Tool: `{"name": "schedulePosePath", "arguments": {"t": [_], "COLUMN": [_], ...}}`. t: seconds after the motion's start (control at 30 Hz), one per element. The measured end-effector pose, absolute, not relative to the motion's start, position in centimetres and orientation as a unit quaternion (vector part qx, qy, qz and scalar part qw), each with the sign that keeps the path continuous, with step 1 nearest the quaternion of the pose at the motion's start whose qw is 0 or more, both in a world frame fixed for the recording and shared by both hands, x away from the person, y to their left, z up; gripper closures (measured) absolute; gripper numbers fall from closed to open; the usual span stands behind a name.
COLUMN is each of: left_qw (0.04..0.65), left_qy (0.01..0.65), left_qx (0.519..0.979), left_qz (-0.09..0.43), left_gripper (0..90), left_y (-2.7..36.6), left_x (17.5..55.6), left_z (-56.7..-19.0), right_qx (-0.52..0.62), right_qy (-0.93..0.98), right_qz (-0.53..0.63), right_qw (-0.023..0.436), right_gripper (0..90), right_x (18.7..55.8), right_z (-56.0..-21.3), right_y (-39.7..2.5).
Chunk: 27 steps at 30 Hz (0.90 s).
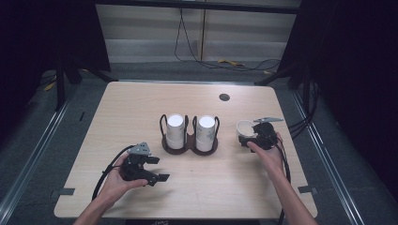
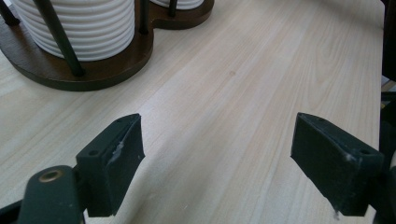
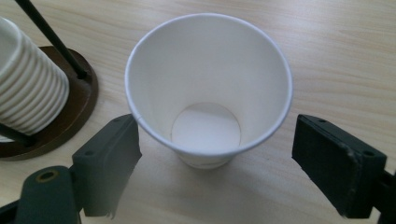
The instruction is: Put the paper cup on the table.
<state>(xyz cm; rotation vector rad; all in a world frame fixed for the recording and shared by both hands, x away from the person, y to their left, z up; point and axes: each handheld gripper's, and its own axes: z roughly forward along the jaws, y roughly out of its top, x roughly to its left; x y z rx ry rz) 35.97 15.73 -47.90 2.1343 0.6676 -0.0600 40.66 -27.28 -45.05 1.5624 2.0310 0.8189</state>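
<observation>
A single white paper cup stands upright on the table, right of a dark wooden holder that carries two stacks of white cups. My right gripper is open, one jaw on either side of the lone cup's lower wall without touching it. My left gripper is open over bare wood at the front left. In its view the holder's base and one ribbed cup stack lie ahead to the left.
The wooden table has a round cable hole near its back edge. Black tripod legs and cables stand on the floor behind and to the sides. The table's right edge lies close in the left gripper view.
</observation>
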Motion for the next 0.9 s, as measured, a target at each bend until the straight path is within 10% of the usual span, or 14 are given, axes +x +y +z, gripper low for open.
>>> {"name": "schedulePosePath", "arguments": {"t": [0.9], "left_qw": [0.421], "left_qy": [0.321], "left_qx": [0.848], "left_qz": [-0.004], "left_gripper": [17.9], "left_y": [17.3], "left_x": [35.5], "left_z": [-48.7], "right_qx": [0.53], "right_qy": [0.735], "right_qz": [0.347], "right_qw": [0.242], "right_gripper": [20.6], "right_x": [31.6], "right_z": [-44.7], "right_y": [-25.3]}}
